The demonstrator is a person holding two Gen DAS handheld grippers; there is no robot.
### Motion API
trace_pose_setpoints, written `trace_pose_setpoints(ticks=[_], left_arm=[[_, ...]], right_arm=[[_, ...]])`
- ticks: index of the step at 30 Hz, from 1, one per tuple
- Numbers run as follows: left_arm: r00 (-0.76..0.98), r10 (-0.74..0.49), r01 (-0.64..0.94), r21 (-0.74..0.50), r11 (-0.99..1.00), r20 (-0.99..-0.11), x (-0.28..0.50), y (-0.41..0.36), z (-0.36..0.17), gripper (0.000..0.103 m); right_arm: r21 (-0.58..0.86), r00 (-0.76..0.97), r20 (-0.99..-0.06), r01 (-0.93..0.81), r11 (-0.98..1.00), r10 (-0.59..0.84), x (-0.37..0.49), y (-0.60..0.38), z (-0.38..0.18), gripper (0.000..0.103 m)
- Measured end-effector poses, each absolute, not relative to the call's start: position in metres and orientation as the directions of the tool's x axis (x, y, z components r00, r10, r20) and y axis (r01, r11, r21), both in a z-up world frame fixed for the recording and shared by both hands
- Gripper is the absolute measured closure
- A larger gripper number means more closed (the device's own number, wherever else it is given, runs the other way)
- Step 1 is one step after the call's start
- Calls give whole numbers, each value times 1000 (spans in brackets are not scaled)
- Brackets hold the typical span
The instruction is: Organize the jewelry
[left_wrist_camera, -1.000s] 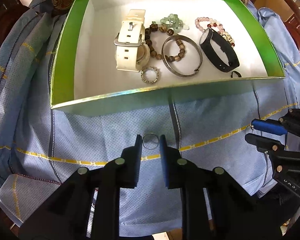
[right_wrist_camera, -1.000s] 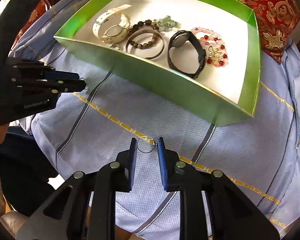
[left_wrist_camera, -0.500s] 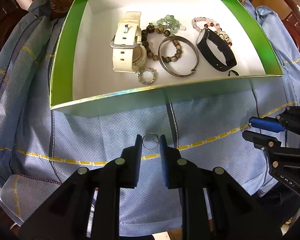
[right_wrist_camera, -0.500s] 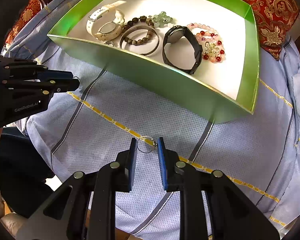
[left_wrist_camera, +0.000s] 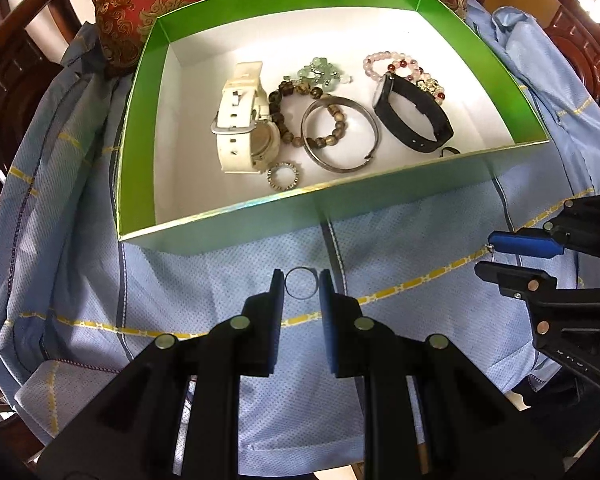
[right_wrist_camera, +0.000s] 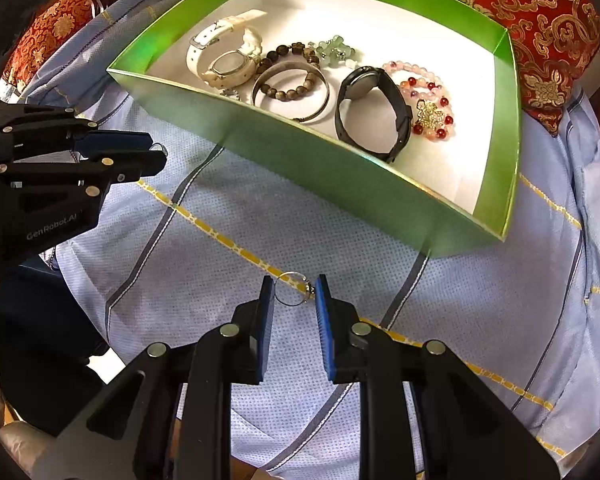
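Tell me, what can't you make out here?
- Left wrist view: small black loop in the green box, cut off by its near wall.
- Right wrist view: sparkly ring, mostly behind that wall.
- Right wrist view: stone on the held ring, too small to identify.

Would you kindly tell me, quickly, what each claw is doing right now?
Left claw: closed on a plain thin ring.
Right claw: closed on a ring with a small setting.

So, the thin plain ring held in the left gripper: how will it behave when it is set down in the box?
The plain ring looks like a thin rigid metal hoop, so probably very light. Held upright between the left gripper fingers, it may roll on the smooth box floor. It likely slips easily.
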State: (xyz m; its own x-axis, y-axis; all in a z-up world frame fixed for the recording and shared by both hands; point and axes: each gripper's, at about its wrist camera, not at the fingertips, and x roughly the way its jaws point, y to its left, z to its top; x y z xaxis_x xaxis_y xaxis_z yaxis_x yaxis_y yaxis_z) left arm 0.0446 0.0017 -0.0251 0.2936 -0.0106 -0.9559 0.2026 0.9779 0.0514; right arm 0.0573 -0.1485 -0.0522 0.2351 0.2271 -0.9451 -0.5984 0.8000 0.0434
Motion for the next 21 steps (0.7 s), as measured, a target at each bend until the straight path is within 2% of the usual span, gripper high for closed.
trace_pose_setpoints(ticks=[10, 15, 21], left_arm=[[308, -9, 209, 58, 976, -951, 42, 3, -28, 85], [344, -83, 206, -11, 978, -935, 41, 10, -11, 85], [448, -147, 177, -74, 982, -882, 48, 24, 28, 85]], right_arm=[[47, 240, -942, -596, 801, 233, 57, -149, -48, 82], [108, 272, -905, -597, 795, 327, 57, -158, -21, 82], [191, 360, -813, -579, 792, 459, 64, -173, 28, 82]])
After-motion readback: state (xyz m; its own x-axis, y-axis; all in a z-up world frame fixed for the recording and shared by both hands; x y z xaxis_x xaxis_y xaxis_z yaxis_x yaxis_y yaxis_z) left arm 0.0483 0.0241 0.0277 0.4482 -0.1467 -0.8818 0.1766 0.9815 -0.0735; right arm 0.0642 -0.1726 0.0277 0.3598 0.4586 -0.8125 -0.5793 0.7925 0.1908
